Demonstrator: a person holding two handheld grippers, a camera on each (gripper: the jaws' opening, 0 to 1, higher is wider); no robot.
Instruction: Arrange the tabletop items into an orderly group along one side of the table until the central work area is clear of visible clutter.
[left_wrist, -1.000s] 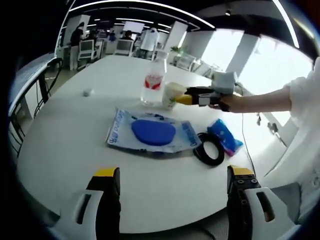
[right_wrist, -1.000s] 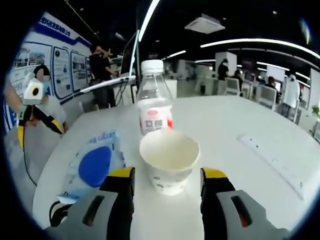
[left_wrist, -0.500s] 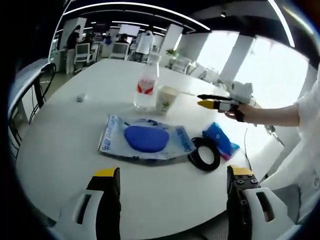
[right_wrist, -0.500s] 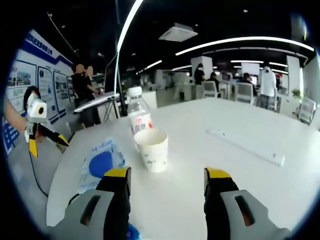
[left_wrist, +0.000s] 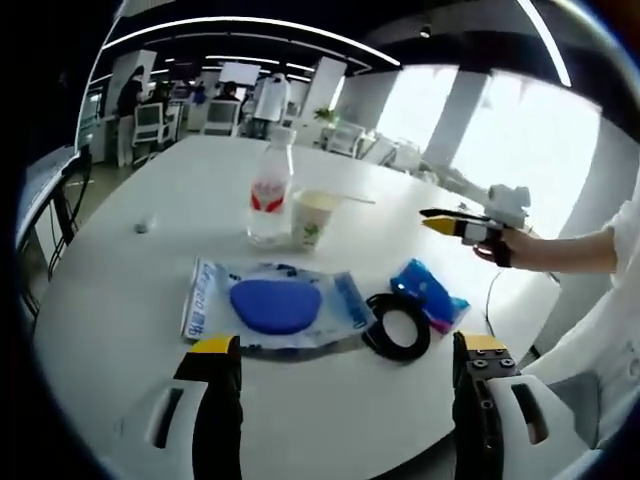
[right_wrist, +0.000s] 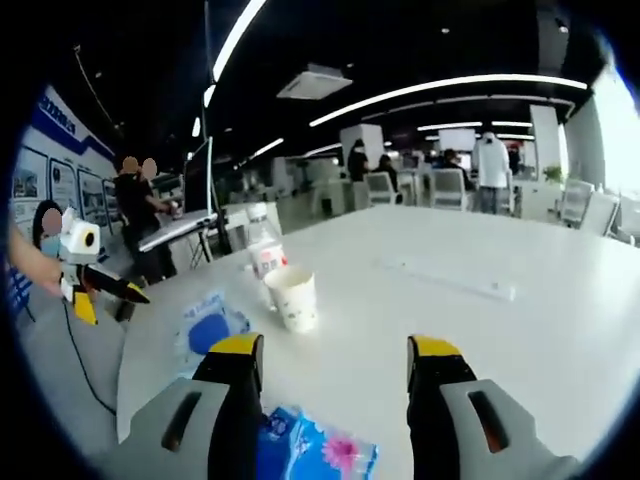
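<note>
Right gripper (right_wrist: 335, 365), fingers wide and empty, now hangs well back from the paper cup (right_wrist: 292, 298) beside the bottle (right_wrist: 263, 252); left gripper (left_wrist: 340, 360) likewise wide.

Round white table (left_wrist: 130, 300) with a handful of loose items

A clear plastic bottle with a red label (left_wrist: 267, 195) stands just beside a white paper cup (left_wrist: 310, 218); nearer lie a clear bag holding a blue pad (left_wrist: 272, 305), a black ring of tape (left_wrist: 397, 325) and a blue tissue pack (left_wrist: 428, 293) — plus one small grey object (left_wrist: 141, 227) well apart.

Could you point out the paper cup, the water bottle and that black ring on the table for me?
paper cup (left_wrist: 311, 219), left gripper view, on its side wall.
water bottle (left_wrist: 268, 196), left gripper view, on its red label.
black ring (left_wrist: 397, 327), left gripper view, on its band.
</note>
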